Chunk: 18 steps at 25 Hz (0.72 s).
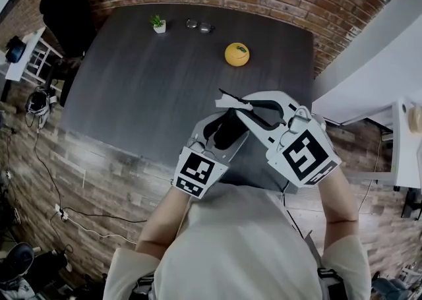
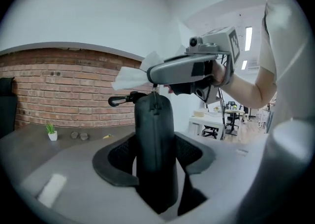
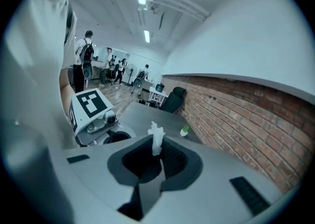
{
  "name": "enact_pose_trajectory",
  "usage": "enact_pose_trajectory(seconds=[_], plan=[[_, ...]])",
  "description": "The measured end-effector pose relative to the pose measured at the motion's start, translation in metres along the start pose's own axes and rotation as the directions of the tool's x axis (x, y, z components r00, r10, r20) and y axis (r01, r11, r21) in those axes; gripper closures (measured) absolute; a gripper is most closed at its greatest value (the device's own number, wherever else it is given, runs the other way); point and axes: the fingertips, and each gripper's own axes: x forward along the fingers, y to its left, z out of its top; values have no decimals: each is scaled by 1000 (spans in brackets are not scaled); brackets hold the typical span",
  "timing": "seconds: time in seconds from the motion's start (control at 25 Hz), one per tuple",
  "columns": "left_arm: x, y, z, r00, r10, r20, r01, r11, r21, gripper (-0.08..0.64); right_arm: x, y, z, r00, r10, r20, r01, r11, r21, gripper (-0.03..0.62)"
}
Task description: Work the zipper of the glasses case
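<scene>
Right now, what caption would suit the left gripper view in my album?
Left gripper clamps a glasses case upright while the right gripper, pinching a white tissue, hangs over its zipper end.
</scene>
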Motion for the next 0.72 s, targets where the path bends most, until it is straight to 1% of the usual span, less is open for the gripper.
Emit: enact_pose_trajectory(seconds=[0.08,0.24,0.52,0.72], plan=[[-2,-1,5,1000,-15,25,16,1000,-14,325,-4,-6,-2,1000,-12,8,11,999,49,545],[-7,0,15,996,-29,87,34,998,-62,331,-7,-17,-5,999,-43,1,43,996,77,548],[-16,2,31,984,-1,178,12,998,-62,342,-14,-27,4,997,-61,45,56,992,111,548],[-23,4,38,977,-6,214,22,997,-72,344,-14,-33,4,997,-61,52,53,989,141,548]])
